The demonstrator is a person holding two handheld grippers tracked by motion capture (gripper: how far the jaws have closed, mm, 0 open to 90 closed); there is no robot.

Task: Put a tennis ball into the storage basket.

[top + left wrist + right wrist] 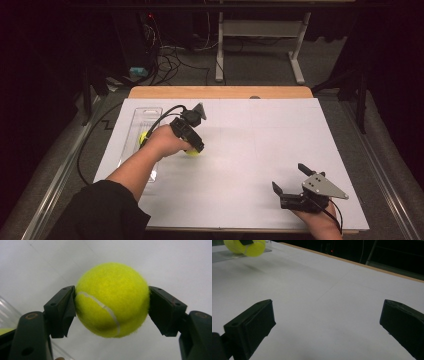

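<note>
Left gripper (111,300) clamps the tennis ball (112,299) between its jaws, above the table (250,150) beside the clear tray (142,117); right gripper (292,182) rests wide open, well apart.

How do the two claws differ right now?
The left claw is shut on a tennis ball; the right claw is open with nothing between its jaws. The left is over the table's left side by a clear tray, the right near its front right corner. Both are black and hand-held.
</note>
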